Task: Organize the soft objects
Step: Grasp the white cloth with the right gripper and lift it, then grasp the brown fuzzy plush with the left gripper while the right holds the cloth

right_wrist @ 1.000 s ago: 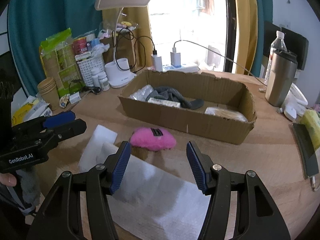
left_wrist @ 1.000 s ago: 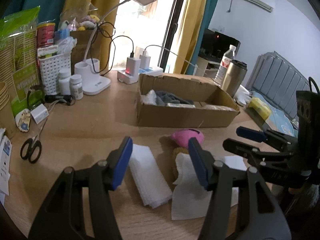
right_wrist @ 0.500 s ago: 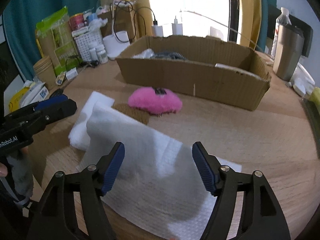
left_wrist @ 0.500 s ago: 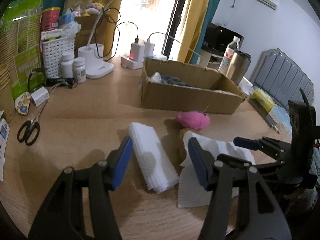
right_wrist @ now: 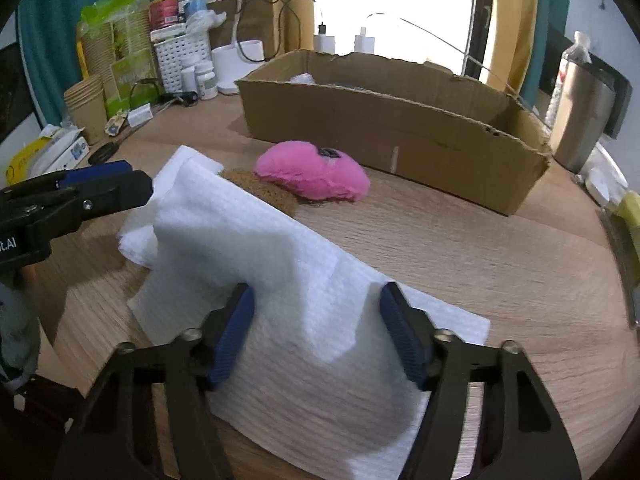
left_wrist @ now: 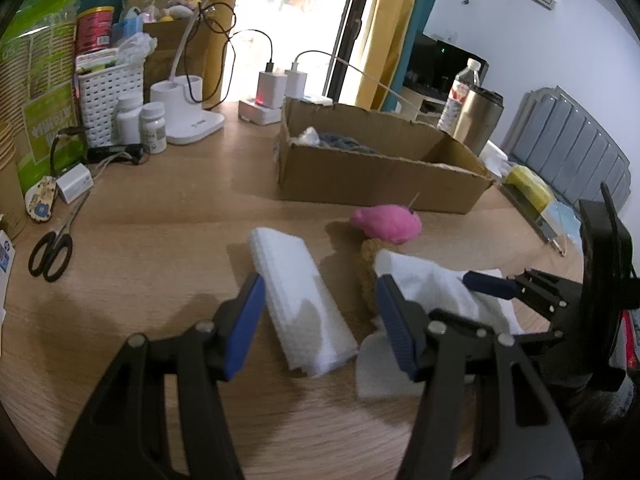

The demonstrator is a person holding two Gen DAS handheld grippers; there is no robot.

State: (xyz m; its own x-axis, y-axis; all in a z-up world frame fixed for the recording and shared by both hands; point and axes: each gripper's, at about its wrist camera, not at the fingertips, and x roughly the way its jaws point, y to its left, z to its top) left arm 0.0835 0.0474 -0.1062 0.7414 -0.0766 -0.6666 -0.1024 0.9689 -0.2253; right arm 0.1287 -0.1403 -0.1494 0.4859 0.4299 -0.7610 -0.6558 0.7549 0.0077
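Note:
A large white cloth (right_wrist: 260,248) lies spread on the wooden table, partly over a brown pad (right_wrist: 260,188). My right gripper (right_wrist: 316,292) is down on this cloth; its jaws are closing, and a hump of cloth stands between the wide-apart pads. A pink plush (right_wrist: 316,176) lies behind, in front of the cardboard box (right_wrist: 380,128). My left gripper (left_wrist: 318,284) hangs open just above a folded white cloth (left_wrist: 300,320), gripping nothing. The right gripper (left_wrist: 480,292) also shows in the left wrist view, on the spread cloth (left_wrist: 432,284).
The box (left_wrist: 360,176) holds a grey cloth and other soft things. Scissors (left_wrist: 50,252), pill bottles (left_wrist: 154,128), a white basket (left_wrist: 108,96), a lamp base and chargers crowd the left and back. A steel tumbler (right_wrist: 580,120) stands right of the box.
The right gripper has come down onto the spread white cloth, widened, then narrowed, and the cloth now humps up between its fingers. The left gripper has hardly moved.

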